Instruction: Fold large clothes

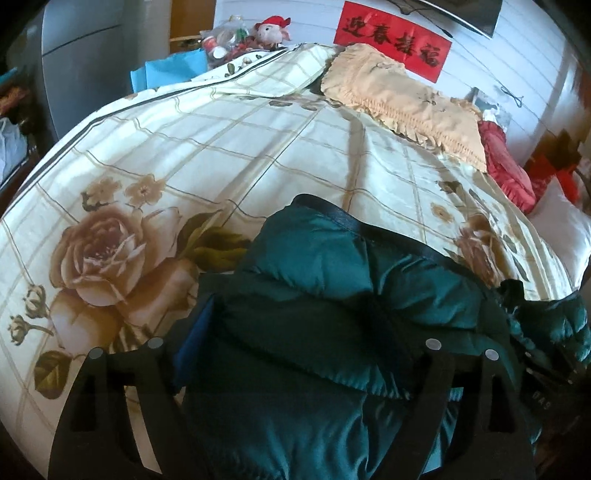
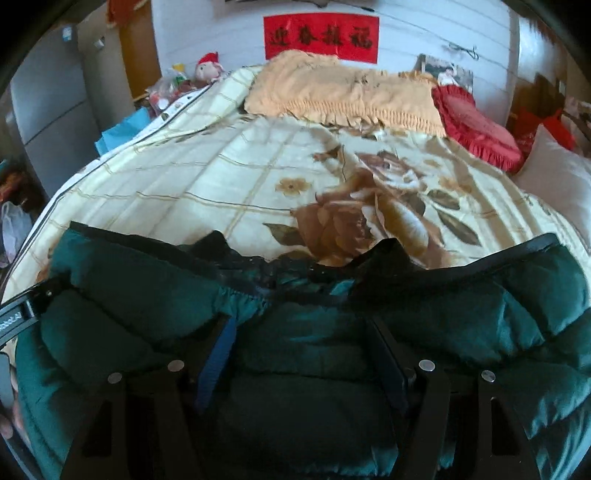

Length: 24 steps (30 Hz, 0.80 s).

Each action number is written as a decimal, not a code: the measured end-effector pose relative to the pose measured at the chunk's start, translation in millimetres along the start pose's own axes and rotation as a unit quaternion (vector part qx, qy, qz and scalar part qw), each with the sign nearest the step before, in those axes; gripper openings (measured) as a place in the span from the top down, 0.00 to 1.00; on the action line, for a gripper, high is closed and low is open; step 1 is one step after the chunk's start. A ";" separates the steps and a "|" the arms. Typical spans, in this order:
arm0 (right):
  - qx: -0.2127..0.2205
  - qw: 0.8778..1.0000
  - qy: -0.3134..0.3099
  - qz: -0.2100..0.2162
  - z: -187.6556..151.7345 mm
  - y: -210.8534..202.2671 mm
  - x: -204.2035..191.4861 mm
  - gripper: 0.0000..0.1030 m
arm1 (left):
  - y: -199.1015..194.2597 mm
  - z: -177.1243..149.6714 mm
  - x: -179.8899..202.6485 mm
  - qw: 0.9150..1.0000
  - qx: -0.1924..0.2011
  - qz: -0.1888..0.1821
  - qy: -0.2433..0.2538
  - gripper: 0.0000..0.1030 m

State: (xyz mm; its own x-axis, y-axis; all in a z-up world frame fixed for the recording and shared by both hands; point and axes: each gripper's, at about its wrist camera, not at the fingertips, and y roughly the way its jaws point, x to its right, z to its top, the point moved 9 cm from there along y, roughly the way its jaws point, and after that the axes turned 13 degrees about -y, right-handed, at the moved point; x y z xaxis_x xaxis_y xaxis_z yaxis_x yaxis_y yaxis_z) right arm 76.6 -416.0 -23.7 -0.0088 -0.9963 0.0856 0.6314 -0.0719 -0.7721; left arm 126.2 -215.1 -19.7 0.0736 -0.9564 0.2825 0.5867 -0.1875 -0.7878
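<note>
A dark green puffer jacket [image 1: 332, 266] lies bunched on the near part of a bed, over a cream quilt with large brown roses [image 1: 221, 147]. My left gripper [image 1: 306, 314] straddles a thick fold of the jacket. Its blue left pad [image 1: 195, 332] stands bare beside the fabric, and the other finger is buried under the jacket, so this gripper is open. In the right wrist view the jacket [image 2: 480, 295] spreads across the whole front. There my right gripper [image 2: 301, 321] is shut on a padded fold, both fingers pressed into it. The quilt [image 2: 221, 177] lies beyond.
At the head of the bed lie an orange frilled pillow [image 1: 406, 99] and a red cushion [image 1: 506, 173], under a red wall banner [image 2: 321, 37]. A plush toy [image 1: 271, 31] and clutter sit at the far left corner. A grey fridge [image 1: 81, 55] stands left of the bed.
</note>
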 end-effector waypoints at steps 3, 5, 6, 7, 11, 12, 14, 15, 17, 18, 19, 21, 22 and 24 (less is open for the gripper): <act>0.001 1.000 0.009 0.004 -0.2 -9.2 1.3 0.33 | -1.4 -2.1 2.6 1.000 0.003 0.002 0.010 0.18; 0.015 1.000 0.018 0.010 0.0 -29.6 5.0 0.33 | -2.1 -2.1 2.5 1.000 0.002 -0.001 0.012 0.18; 0.025 0.999 0.020 0.009 -0.1 -42.7 9.3 0.33 | -1.9 -2.0 2.3 1.000 0.002 -0.002 0.011 0.18; 0.032 0.999 0.021 0.002 -0.8 -51.9 14.5 0.33 | -2.2 -2.3 2.3 1.000 0.001 -0.003 0.011 0.18; 0.041 0.997 0.042 -0.044 -12.8 -86.6 61.8 0.33 | -1.9 -1.7 1.5 1.000 0.003 0.000 0.013 0.18; 0.034 0.996 0.051 -0.061 -18.9 -89.1 79.9 0.33 | -2.1 -1.8 1.2 1.000 0.003 0.002 0.014 0.18; 0.017 0.994 0.062 -0.083 -28.8 -86.3 104.1 0.33 | -1.4 -2.1 2.3 1.000 0.004 0.003 0.015 0.18; 0.005 0.994 0.069 -0.089 -35.4 -80.9 114.5 0.33 | -1.2 -1.9 2.2 1.000 0.004 0.004 0.016 0.18; -0.016 0.993 0.080 -0.087 -46.5 -66.6 126.5 0.33 | 0.4 -2.0 3.6 1.000 0.005 0.006 0.018 0.18; -0.017 0.993 0.084 -0.085 -49.2 -60.5 129.3 0.32 | 0.9 -2.4 4.4 1.000 0.006 0.008 0.019 0.17; -0.018 0.992 0.088 -0.085 -51.1 -53.9 131.1 0.30 | 1.9 -2.1 4.4 1.000 0.006 0.010 0.019 0.17; -0.019 0.992 0.090 -0.087 -51.2 -42.8 133.8 0.25 | 4.8 -2.0 4.8 1.000 0.003 0.012 0.016 0.16; -0.019 0.992 0.091 -0.088 -50.2 -38.8 134.4 0.24 | 5.6 -2.1 4.4 1.000 0.002 0.012 0.014 0.15; -0.024 0.992 0.090 -0.090 -48.3 -34.7 134.1 0.22 | 6.4 -2.4 3.7 1.000 0.001 0.010 0.010 0.15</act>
State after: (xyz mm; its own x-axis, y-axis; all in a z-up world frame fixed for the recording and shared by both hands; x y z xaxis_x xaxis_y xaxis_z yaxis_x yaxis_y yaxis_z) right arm 16.1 -549.3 -15.9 -0.2588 -0.9591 0.1149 0.5692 -0.2475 -0.7841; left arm 128.4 -220.4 -25.0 0.0685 -0.9644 0.2553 0.5871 -0.1680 -0.7919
